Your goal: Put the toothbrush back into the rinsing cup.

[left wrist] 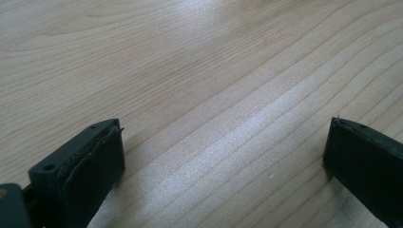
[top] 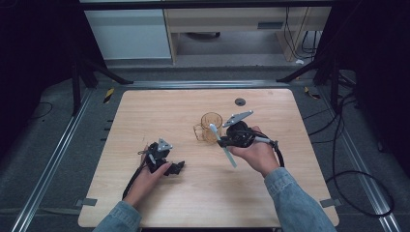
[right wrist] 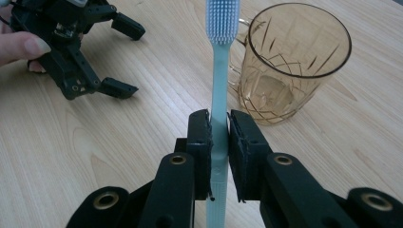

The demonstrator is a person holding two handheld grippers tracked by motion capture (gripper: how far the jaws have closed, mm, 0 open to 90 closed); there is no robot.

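My right gripper [right wrist: 219, 118] is shut on the handle of a pale blue toothbrush [right wrist: 220, 71], whose bristled head points up and away. Just right of the brush head stands an amber glass mug [right wrist: 290, 61], upright and empty. In the high view the toothbrush [top: 221, 143] slants beside the mug [top: 211, 126] near the table's middle, held by the right gripper [top: 224, 140]. My left gripper [top: 176, 167] rests low on the wooden table [top: 159, 111] at the front left, open, with bare wood between its jaws [left wrist: 223, 142]. The right gripper view shows the left gripper [right wrist: 124, 57] at its top left.
A dark round grommet [top: 240, 101] sits in the tabletop near the far edge. Cables [top: 338, 154] lie on the floor to the right, and metal rails [top: 53, 159] run along the table's sides. A white cabinet [top: 128, 34] stands at the back.
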